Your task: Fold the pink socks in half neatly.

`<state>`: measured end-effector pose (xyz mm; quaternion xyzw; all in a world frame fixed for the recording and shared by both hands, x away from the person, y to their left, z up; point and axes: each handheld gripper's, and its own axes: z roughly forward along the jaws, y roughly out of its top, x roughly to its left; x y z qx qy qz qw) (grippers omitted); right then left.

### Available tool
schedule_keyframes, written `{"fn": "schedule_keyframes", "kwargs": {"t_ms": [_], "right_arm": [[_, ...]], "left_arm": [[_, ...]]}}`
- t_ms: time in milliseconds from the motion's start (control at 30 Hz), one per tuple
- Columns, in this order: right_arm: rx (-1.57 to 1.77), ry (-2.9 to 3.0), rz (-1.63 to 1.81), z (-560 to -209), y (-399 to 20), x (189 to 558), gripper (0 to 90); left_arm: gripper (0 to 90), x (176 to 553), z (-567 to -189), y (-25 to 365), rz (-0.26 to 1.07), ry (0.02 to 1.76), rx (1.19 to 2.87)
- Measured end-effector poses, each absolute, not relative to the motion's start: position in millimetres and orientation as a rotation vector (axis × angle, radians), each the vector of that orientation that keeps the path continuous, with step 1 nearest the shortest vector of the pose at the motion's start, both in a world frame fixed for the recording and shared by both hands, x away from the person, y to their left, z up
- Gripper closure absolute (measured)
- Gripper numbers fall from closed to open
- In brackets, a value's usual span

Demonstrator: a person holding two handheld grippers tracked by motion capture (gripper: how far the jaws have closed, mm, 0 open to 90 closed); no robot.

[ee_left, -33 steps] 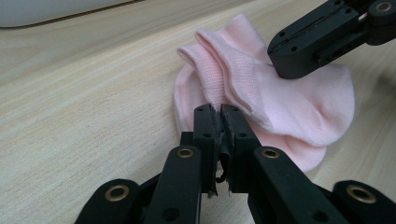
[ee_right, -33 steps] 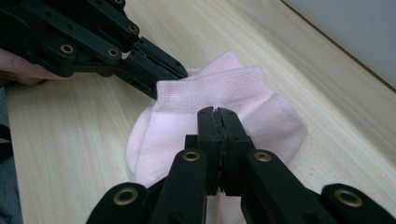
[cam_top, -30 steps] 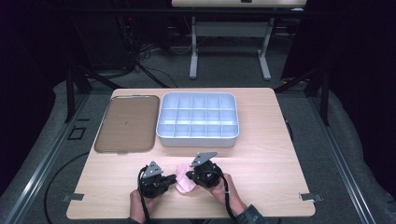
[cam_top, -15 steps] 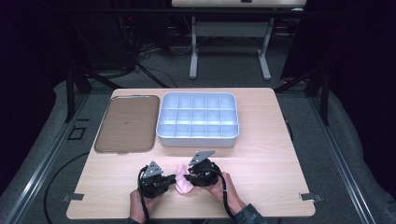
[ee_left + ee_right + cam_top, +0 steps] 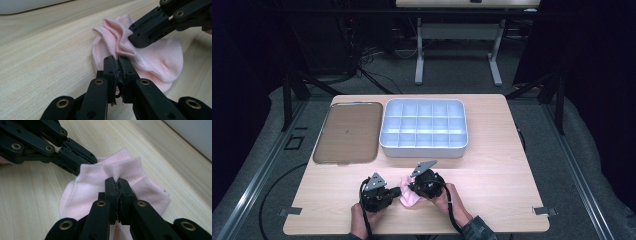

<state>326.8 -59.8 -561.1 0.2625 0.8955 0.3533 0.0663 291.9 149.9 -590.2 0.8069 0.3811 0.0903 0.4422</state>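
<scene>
While both our black two-jaw grippers, left gripper [image 5: 117,60] and right gripper [image 5: 116,182], pinch the small pink knitted sock [image 5: 408,196] at the wooden table's [image 5: 492,170] near edge, pulling apart risks thin fabric slipping from either pinch.

The right gripper's jaws have just been closing onto the cuff.

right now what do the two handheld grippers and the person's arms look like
Both tongs, left and right, are matte black, with linked bars joined by brass-coloured rivets. Each carries a grey three-cornered plate on top and trails a black cable. A dark patterned sleeve covers the right forearm.
</scene>
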Motion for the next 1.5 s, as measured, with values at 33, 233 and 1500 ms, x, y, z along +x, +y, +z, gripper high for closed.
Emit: {"fn": "schedule_keyframes", "kwargs": {"t_ms": [33, 233, 1500], "right_arm": [[0.787, 2.697, 1.078, -559.8, -60.8, 326.7, 88.3], [0.740, 2.687, 1.136, -556.5, -62.2, 324.1, 87.8], [0.985, 2.585, 1.011, -575.6, -99.0, 314.9, 34.4]], "left_arm": [[85.0, 291.9, -590.2, 149.9, 0.224, 0.946, 2.002], [85.0, 291.7, -590.1, 149.8, 0.227, 0.944, 2.004], [77.2, 296.4, -590.4, 150.9, 0.194, 0.941, 2.001]]}}
